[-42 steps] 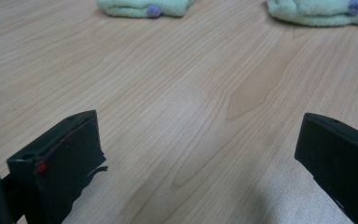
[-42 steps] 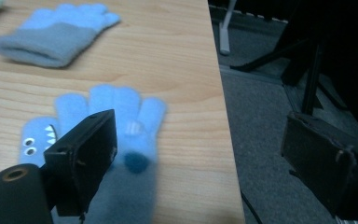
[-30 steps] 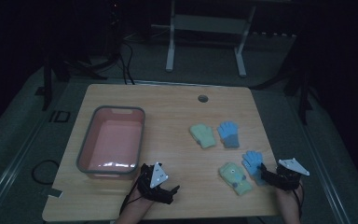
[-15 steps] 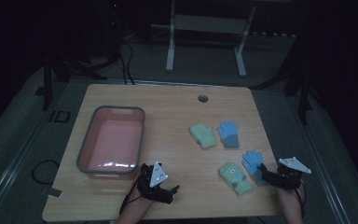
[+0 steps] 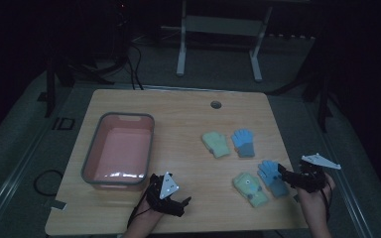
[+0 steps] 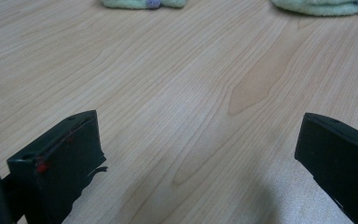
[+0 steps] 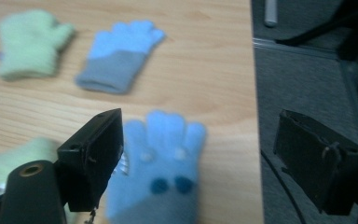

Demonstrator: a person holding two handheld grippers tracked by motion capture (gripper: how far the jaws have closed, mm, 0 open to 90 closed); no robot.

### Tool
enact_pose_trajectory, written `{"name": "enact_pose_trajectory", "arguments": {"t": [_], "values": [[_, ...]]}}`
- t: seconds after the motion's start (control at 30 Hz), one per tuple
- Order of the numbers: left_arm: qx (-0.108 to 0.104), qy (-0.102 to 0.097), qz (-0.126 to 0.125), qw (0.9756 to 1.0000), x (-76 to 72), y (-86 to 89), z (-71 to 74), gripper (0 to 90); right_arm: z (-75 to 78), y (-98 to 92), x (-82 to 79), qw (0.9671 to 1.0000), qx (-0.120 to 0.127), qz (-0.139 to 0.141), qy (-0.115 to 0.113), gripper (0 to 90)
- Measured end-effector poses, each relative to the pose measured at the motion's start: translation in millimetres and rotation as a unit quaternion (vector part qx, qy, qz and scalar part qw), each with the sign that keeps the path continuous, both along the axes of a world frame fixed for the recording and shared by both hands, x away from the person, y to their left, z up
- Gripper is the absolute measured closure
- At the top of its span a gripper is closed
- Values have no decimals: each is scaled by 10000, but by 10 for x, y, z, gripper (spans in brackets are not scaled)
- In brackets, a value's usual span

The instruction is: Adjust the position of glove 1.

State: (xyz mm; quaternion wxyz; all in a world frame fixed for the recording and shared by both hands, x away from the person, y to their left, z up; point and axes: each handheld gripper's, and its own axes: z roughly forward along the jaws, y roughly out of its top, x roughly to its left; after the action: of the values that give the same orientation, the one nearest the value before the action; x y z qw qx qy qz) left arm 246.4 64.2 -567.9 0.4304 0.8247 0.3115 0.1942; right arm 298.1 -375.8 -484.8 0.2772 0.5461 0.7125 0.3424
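Note:
Several small gloves lie on the right half of the wooden table (image 5: 178, 114). A green mitten (image 5: 215, 144) and a blue glove (image 5: 242, 143) lie side by side; nearer the front are a second green mitten (image 5: 250, 188) and a blue glove with a face on it (image 5: 272, 177). My right gripper (image 5: 285, 174) hovers over that faced blue glove (image 7: 161, 163). Its jaws stand wide and have just been closing a little, with the glove below them and nothing pressed. My left gripper (image 5: 184, 202) rests open at the front edge over bare wood (image 6: 200, 149).
A pink bin (image 5: 92, 163) with a grey rim stands empty at the left. The table's right edge and the dark floor (image 7: 307, 70) are just beside my right gripper. A round cable hole (image 5: 216, 104) sits at the back. Mittens (image 6: 142, 3) lie far ahead of the left jaws.
My right gripper has lifted a little above the faced blue glove. The left gripper and all the gloves stay where they were.

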Motion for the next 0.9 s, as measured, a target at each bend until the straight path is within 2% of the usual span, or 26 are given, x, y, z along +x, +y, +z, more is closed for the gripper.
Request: {"name": "enact_pose_trajectory", "arguments": {"t": [0.1, 0.17, 0.23, 0.4, 0.6, 0.8, 0.9], "values": [[11, -6, -11, 10000, -1, 0, 1, 8, 94, 25, 19, 9991, 327, 278, -57, 159], [43, 19, -8, 10000, 0, -1, -1, 8, 150, 52, 27, 9984, 385, 369, -167, 159], [44, 10, -6, 10000, -3, 0, 0, 8, 199, 92, 57, 9984, 326, 413, -185, 159], [37, 9, -12, 10000, -3, 1, 0, 8, 272, 228, 171, 9981, 63, 619, 13, 137], [47, -5, -25, 10000, -6, -2, 0, 8, 324, 383, 300, 9965, -83, 828, 112, 123], [47, 8, -42, 10000, -5, -3, -1, 8, 381, 566, 413, 9953, -34, 959, 113, 110], [52, 2, -51, 10000, -5, -2, -1, 8, 411, 667, 462, 9934, 21, 1146, 101, 110]]}}
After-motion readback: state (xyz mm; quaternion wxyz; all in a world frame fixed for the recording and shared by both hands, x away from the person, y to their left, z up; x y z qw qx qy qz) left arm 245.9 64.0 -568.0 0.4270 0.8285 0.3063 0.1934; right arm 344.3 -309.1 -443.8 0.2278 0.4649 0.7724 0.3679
